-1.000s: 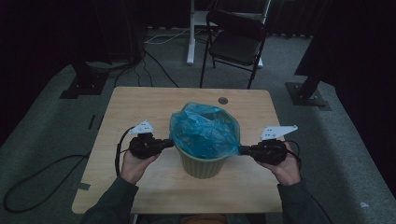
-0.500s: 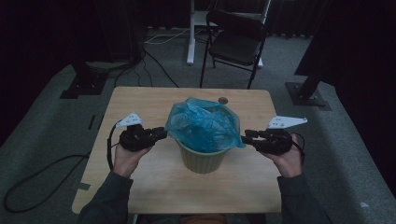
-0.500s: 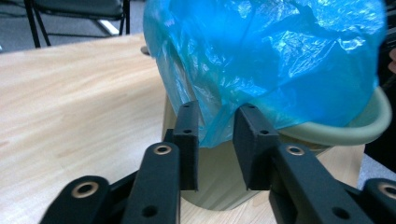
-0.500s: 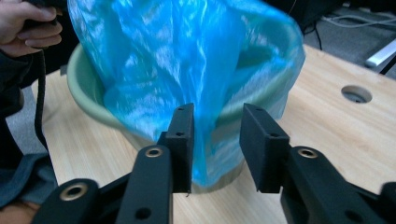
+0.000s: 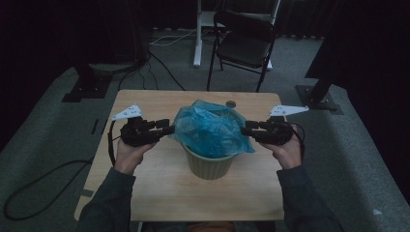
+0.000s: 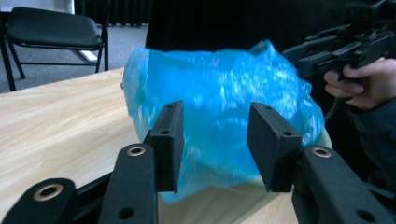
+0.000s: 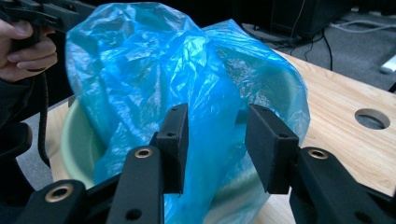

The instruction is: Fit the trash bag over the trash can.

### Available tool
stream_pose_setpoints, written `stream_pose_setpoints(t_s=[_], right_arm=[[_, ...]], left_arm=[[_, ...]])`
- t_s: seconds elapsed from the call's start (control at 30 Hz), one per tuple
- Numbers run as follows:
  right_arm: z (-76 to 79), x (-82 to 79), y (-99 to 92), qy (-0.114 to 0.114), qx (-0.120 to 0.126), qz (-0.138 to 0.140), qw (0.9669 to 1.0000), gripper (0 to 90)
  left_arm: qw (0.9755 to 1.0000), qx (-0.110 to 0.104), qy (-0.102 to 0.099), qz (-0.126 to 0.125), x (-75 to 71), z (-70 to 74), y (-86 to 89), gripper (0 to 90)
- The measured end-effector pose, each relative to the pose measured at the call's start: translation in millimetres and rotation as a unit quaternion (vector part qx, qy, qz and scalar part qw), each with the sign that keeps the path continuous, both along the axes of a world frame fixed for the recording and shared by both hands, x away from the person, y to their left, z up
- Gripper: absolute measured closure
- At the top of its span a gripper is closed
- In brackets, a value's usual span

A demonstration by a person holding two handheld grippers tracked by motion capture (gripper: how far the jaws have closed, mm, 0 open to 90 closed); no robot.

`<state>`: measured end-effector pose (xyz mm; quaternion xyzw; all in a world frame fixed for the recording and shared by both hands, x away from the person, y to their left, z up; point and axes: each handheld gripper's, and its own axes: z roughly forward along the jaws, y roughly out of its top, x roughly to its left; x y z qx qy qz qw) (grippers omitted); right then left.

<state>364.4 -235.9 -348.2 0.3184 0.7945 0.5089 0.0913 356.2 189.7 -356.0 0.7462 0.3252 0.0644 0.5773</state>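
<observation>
1 desk [image 5: 145, 188], frame centre. 1 chair [image 5: 244, 46], top centre. 1 green bin [image 5: 209, 164] mid-desk, 1 blue bag [image 5: 210, 128] bunched over its rim. 2 grippers: left gripper [image 5: 169, 129], right gripper [image 5: 244, 130] flank the bag, fingers just opened, gripping nothing.

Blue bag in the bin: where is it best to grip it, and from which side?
Probably the loose edge of the blue bag where it hangs over the bin rim, one gripper from each side. There the film stands free and thin enough for open jaws.
</observation>
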Motion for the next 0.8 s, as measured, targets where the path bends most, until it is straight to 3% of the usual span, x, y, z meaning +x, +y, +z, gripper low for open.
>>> stream_pose_setpoints(t_s=[0.1, 0.2, 0.23, 0.3, 0.37, 0.4, 0.47, 0.67, 0.8], right_arm=[[-2.1, 6.4, 4.8, 0.009, -0.002, 0.002, 1.0, 58.6], [-4.6, 10.4, 8.7, 0.02, -0.002, 0.012, 0.9997, 65.3], [-4.6, 10.4, 8.7, 0.02, -0.002, 0.012, 0.9997, 65.3], [-6.8, 9.9, 12.3, 0.026, -0.01, 0.028, 0.9992, 77.8], [-7.2, 9.1, 12.8, 0.027, -0.011, 0.03, 0.9991, 81.6], [-7.8, 6.0, 13.3, 0.027, -0.012, 0.037, 0.9989, 86.9], [-7.8, 2.4, 12.9, 0.027, -0.011, 0.041, 0.9987, 88.9], [-12.2, -15.4, 8.6, 0.033, -0.002, 0.059, 0.9977, 89.3], [-19.1, -30.4, 3.9, 0.044, 0.019, 0.081, 0.9956, 89.3]], left_arm=[[1.0, -0.005, 0.006, -0.006, 6.4, 2.6, -3.8, 52.7], [0.9993, 0.002, 0.035, -0.01, 18.2, 1.0, -14.3, 56.2], [0.9993, 0.002, 0.035, -0.01, 18.2, 1.0, -14.3, 60.0], [0.9989, 0.019, 0.04, -0.015, 17.8, -3.2, -21.0, 69.7], [0.9988, 0.021, 0.04, -0.018, 15.7, -4.7, -22.3, 79.3], [0.9988, 0.021, 0.038, -0.02, 10.9, -6.4, -23.6, 82.3], [0.9989, 0.02, 0.036, -0.022, 5.5, -7.3, -23.7, 85.7], [0.9989, 0.018, 0.031, -0.03, -15.2, -13.1, -18.8, 86.4], [0.9984, 0.026, 0.035, -0.037, -27.7, -22.5, -16.1, 87.2]])
